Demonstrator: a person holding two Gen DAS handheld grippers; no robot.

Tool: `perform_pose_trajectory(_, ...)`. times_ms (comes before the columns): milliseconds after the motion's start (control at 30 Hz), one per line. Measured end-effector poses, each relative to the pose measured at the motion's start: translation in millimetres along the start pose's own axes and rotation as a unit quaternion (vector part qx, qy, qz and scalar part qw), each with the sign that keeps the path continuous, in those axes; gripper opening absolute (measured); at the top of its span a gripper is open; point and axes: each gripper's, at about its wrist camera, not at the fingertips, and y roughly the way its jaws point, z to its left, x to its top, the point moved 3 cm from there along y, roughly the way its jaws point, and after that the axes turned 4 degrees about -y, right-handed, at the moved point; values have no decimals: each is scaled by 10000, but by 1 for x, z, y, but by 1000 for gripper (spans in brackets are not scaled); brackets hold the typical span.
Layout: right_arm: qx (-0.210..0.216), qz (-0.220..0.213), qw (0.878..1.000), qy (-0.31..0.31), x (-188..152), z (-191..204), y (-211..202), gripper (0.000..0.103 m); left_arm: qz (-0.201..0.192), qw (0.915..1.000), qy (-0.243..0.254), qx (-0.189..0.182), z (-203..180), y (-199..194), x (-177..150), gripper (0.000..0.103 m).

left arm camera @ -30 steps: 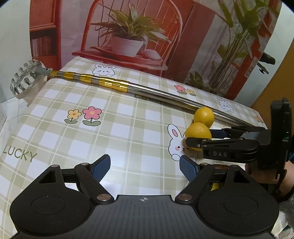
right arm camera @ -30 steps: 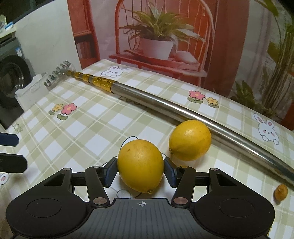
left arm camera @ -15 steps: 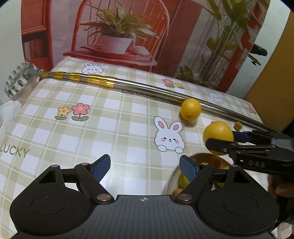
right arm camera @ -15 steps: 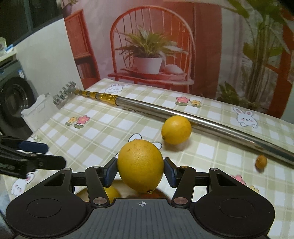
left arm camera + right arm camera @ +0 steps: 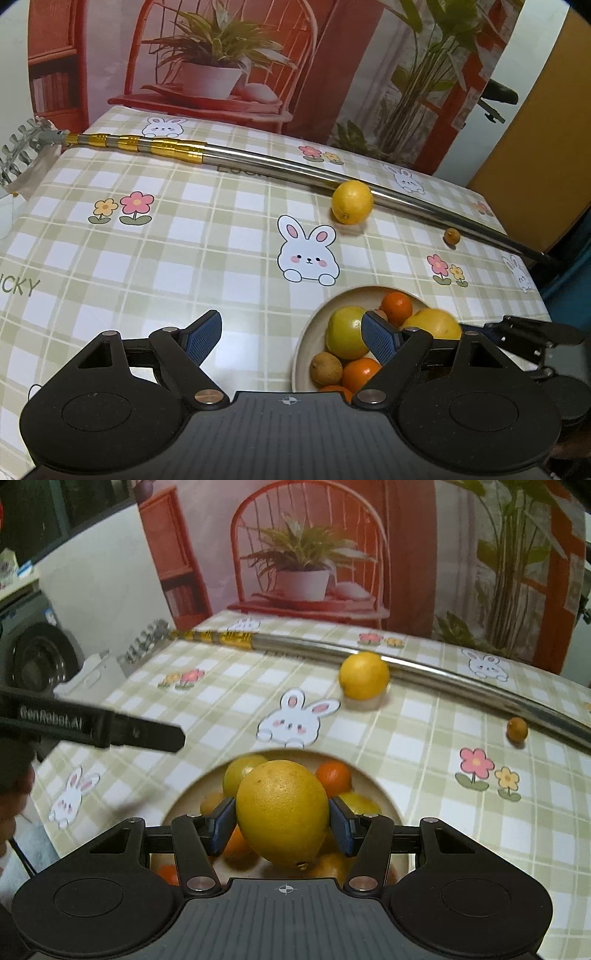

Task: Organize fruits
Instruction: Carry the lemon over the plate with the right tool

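My right gripper (image 5: pixel 282 821) is shut on a large yellow lemon (image 5: pixel 282 812) and holds it just above a cream bowl (image 5: pixel 373 781) that contains oranges, a greenish-yellow fruit and other small fruit. In the left wrist view the same bowl (image 5: pixel 314 321) sits at the lower right, with the held lemon (image 5: pixel 434 323) over it. My left gripper (image 5: pixel 291 334) is open and empty, beside the bowl. A second lemon (image 5: pixel 352 202) lies against a metal pole. A tiny orange fruit (image 5: pixel 451 235) rests near the pole.
A long telescopic steel pole (image 5: pixel 258 162) with gold bands crosses the far side of the checked tablecloth (image 5: pixel 166 240). A printed backdrop of a chair and plants stands behind. The table's right edge (image 5: pixel 532 280) is close to the bowl.
My right gripper lifted the lemon off the table and carried it back over the bowl. The left gripper drew back, so the bowl has come into its view.
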Motion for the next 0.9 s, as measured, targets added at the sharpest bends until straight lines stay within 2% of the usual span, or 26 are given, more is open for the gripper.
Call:
perform_pose_trajectory(300, 179, 191, 9995, -152, -11, 15, -1, 50, -3, 10000, -26, 31, 0, -4, -3, 85)
perform_pose_trajectory(900, 206, 181, 9996, -84, -12, 15, 0, 51, 14, 10000, 23, 68, -3, -3, -4, 85)
